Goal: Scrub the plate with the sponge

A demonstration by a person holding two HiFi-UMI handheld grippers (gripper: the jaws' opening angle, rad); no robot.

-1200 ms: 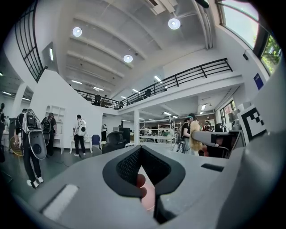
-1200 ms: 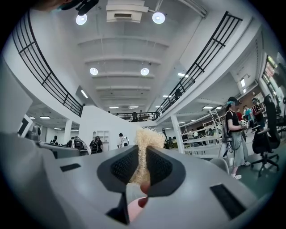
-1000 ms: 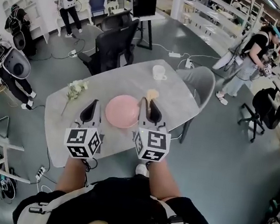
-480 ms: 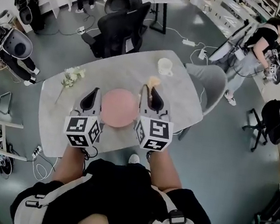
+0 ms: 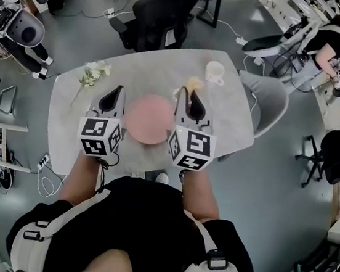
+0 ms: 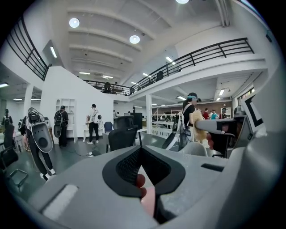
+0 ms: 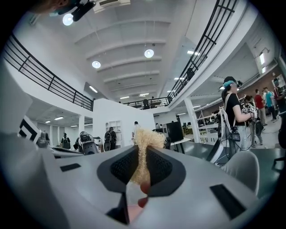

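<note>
Beside the round pink plate (image 5: 149,118), the right gripper (image 5: 190,95) clamps a tan fibrous sponge (image 5: 194,83), and the left gripper (image 5: 116,92) is closed, empty.

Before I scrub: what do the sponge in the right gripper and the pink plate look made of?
The sponge is pale tan and coarse, with frayed strands sticking out past the jaws of the right gripper. It looks like plant fibre such as loofah, not foam. The plate is an even pink, matte, with no glints, so probably plastic or melamine, though ceramic cannot be ruled out.
</note>
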